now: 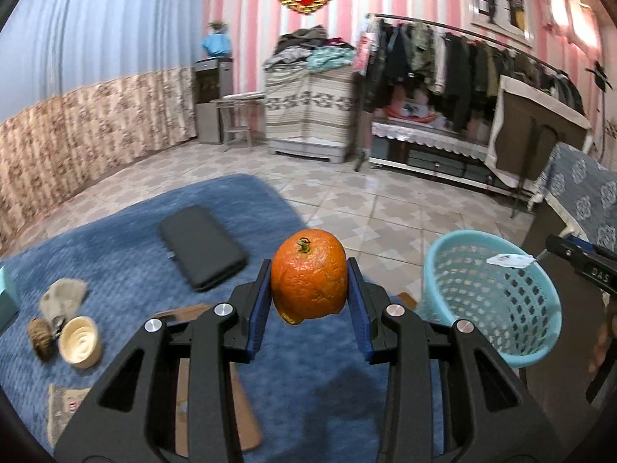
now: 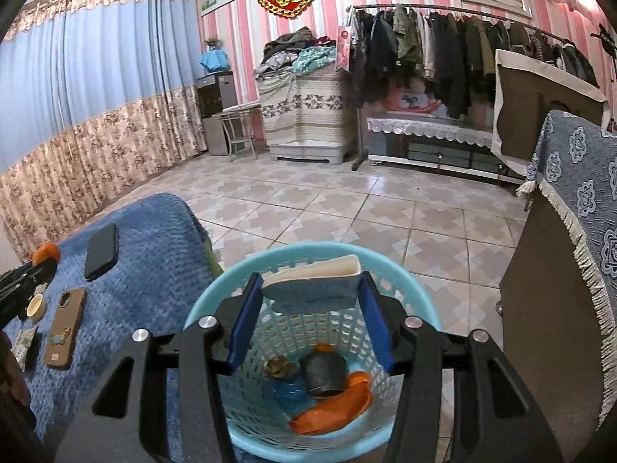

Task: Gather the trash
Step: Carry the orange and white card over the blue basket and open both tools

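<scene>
My left gripper (image 1: pixel 309 281) is shut on an orange peel (image 1: pixel 308 276), a hollow orange shell with its stem up, held above the blue blanket (image 1: pixel 135 270). My right gripper (image 2: pixel 310 289) is shut on a flat white wrapper (image 2: pixel 312 285) and holds it over the light blue trash basket (image 2: pixel 418 297). The basket holds orange peel pieces (image 2: pixel 331 405), a dark lump (image 2: pixel 324 372) and a blue wrapper (image 2: pixel 287 387). In the left wrist view the basket (image 1: pixel 540 289) stands to the right, with the right gripper (image 1: pixel 540 256) and its wrapper (image 1: pixel 509 259) above the rim.
On the blanket lie a black case (image 1: pixel 202 247), a cream round lid (image 1: pixel 79 341), a crumpled tissue (image 1: pixel 63 297), a brown nut-like object (image 1: pixel 40 335), a patterned packet (image 1: pixel 63 405) and a brown phone (image 2: pixel 65 332). A dark cabinet (image 2: pixel 547 332) with a blue cover stands right of the basket.
</scene>
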The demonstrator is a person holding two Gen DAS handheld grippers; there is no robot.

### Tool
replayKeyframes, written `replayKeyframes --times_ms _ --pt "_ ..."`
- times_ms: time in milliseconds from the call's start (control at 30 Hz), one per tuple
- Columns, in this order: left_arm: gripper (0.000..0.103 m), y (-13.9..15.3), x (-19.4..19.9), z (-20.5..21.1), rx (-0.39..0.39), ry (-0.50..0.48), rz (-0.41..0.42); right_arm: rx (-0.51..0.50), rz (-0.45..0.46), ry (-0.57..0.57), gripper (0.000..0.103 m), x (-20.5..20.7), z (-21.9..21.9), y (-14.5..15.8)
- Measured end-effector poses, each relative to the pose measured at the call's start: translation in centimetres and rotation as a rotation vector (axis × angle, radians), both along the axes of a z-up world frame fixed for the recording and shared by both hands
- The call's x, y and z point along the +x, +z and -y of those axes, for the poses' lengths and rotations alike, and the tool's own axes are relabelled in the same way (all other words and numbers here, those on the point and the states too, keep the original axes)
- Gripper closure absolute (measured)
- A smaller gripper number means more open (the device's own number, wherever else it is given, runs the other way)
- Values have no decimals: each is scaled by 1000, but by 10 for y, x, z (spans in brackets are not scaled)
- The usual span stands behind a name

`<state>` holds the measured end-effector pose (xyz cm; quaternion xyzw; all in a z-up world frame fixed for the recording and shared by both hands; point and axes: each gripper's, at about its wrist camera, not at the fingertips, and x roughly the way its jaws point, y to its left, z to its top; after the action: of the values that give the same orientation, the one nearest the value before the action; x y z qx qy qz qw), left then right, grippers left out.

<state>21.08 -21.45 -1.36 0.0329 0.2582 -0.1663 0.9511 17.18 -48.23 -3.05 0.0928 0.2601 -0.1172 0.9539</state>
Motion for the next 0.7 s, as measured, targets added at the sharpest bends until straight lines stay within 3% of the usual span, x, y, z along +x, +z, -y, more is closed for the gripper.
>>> replayKeyframes --times_ms 700 --pt "67 -19 10 149 -2 -280 -67 80 2 -63 52 -9 40 -14"
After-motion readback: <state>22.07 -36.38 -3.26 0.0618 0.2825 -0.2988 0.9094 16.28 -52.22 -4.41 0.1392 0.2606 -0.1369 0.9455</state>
